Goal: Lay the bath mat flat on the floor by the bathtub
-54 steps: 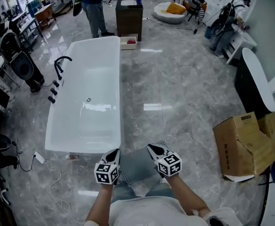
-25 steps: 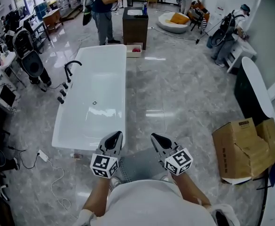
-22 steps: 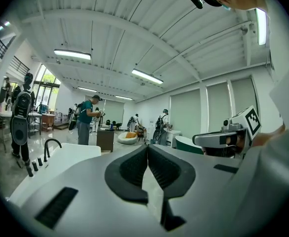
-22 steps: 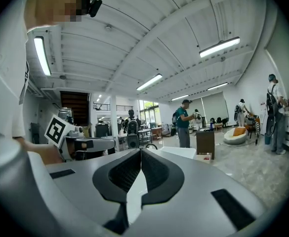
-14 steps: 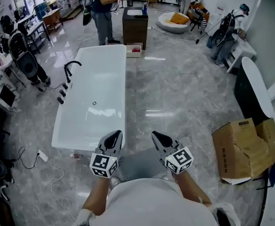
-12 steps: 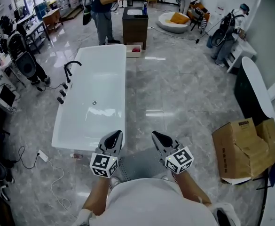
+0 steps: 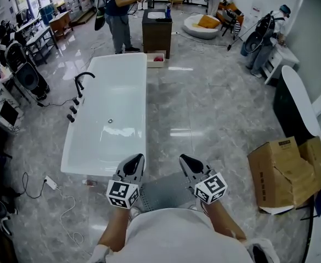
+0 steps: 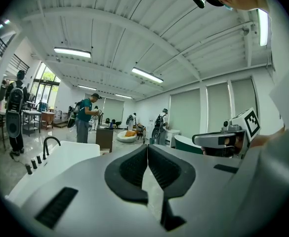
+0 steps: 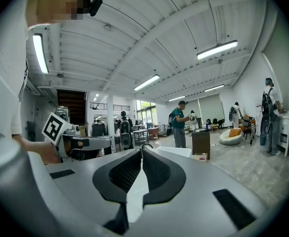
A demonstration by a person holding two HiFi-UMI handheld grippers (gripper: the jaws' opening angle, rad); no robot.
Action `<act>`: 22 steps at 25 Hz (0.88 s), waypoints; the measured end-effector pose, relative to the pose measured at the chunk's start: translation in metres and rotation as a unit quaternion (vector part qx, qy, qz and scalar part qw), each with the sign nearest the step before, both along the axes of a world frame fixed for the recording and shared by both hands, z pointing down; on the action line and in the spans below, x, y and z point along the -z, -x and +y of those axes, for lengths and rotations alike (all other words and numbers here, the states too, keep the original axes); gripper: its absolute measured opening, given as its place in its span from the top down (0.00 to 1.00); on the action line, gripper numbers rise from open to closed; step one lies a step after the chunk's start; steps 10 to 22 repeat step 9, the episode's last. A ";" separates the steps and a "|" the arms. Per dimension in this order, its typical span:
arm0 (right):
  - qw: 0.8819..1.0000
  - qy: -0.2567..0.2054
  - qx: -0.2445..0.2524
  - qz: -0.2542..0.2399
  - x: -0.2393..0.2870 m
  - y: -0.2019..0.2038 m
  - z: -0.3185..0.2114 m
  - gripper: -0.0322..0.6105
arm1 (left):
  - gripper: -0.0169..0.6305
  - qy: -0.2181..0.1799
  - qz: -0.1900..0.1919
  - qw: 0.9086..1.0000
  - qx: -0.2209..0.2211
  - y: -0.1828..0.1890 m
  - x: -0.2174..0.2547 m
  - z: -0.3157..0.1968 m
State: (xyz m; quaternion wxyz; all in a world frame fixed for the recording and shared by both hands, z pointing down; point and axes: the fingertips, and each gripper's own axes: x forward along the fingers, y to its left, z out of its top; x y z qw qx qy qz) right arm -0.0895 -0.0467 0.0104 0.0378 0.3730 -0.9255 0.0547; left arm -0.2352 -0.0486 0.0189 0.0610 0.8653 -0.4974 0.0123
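Observation:
A grey bath mat [image 7: 164,193] lies on the marble floor by the near right corner of the white bathtub [image 7: 108,116]; my body and both grippers hide part of it. My left gripper [image 7: 133,161] and right gripper [image 7: 185,161] are held level above the mat, side by side, both shut with nothing between the jaws. The left gripper view shows its jaws [image 8: 147,148] pressed together, the bathtub [image 8: 65,157] to the left and the right gripper's body to the right. In the right gripper view the jaws [image 9: 141,152] are likewise together and empty.
A black faucet [image 7: 83,80] stands on the tub's left rim. An open cardboard box [image 7: 283,171] sits at the right, a power strip with cable [image 7: 50,183] at the left. A dark cabinet [image 7: 156,32] and a person [image 7: 116,15] stand beyond the tub. Strollers [image 7: 26,73] line the left wall.
Earliest to now, the view drew back a little from the tub. Over the last second both grippers stay almost where they were, shut, above the mat.

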 end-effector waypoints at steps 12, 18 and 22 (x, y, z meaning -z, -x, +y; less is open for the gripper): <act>1.000 0.001 -0.001 0.000 0.001 -0.004 0.017 0.91 | 0.95 0.006 0.001 1.000 0.000 -0.003 -0.002 0.014; 1.000 0.001 -0.001 0.000 0.001 -0.004 0.017 0.91 | 0.95 0.006 0.001 1.000 0.000 -0.003 -0.002 0.014; 1.000 0.001 -0.001 0.000 0.001 -0.004 0.017 0.91 | 0.95 0.006 0.001 1.000 0.000 -0.003 -0.002 0.014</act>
